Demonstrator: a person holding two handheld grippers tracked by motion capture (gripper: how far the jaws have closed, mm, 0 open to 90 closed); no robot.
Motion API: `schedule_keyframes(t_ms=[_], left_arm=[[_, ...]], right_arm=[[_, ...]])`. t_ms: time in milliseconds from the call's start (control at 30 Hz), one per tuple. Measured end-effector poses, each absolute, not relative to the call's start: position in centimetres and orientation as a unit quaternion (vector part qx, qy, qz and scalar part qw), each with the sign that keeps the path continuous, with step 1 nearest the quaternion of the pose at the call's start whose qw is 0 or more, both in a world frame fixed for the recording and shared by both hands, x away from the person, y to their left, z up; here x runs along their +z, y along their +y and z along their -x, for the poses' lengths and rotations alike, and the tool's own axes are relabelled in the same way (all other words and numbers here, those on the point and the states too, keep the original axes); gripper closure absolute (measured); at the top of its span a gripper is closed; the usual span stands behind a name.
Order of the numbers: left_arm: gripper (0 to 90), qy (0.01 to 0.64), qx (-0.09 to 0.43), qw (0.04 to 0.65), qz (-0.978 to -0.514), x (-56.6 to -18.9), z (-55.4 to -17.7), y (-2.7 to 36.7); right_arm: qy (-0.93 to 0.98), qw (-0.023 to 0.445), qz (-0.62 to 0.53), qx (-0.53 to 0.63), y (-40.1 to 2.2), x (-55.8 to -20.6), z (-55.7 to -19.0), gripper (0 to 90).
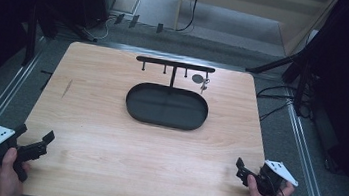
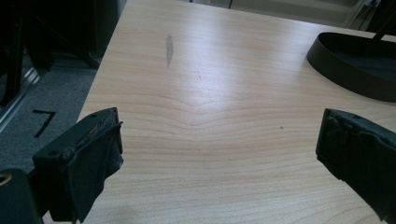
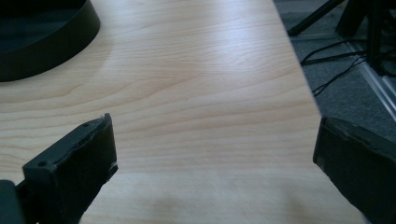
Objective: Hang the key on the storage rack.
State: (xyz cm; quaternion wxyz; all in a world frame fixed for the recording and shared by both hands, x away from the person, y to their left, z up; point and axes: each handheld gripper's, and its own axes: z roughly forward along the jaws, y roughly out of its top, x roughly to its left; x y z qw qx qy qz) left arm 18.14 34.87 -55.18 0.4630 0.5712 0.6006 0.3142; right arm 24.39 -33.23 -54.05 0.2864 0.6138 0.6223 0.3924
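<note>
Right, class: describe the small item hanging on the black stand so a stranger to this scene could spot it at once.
Find the wooden table and the black oval tray at its middle. A post rises from the tray's far edge to a crossbar with several short pegs. The keyring with its round grey tag hangs from the rightmost peg, while the other pegs are bare.

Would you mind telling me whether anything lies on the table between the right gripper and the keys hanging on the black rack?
Nothing visible does. The right gripper sits open at the table's near right corner, and only bare wood lies between it and the keys, which hang at the rack's right end, above the oval tray's far rim.
</note>
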Motion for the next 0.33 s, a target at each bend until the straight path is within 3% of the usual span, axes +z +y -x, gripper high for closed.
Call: schedule_keyframes(t_ms=[333], left_arm=[[0.6,0.601,0.315,0.462,-0.571,-55.2,-18.1,34.8]], right_arm=[[0.591,0.296,-0.626,0.414,-34.5,-54.3,-23.0,0.2]])
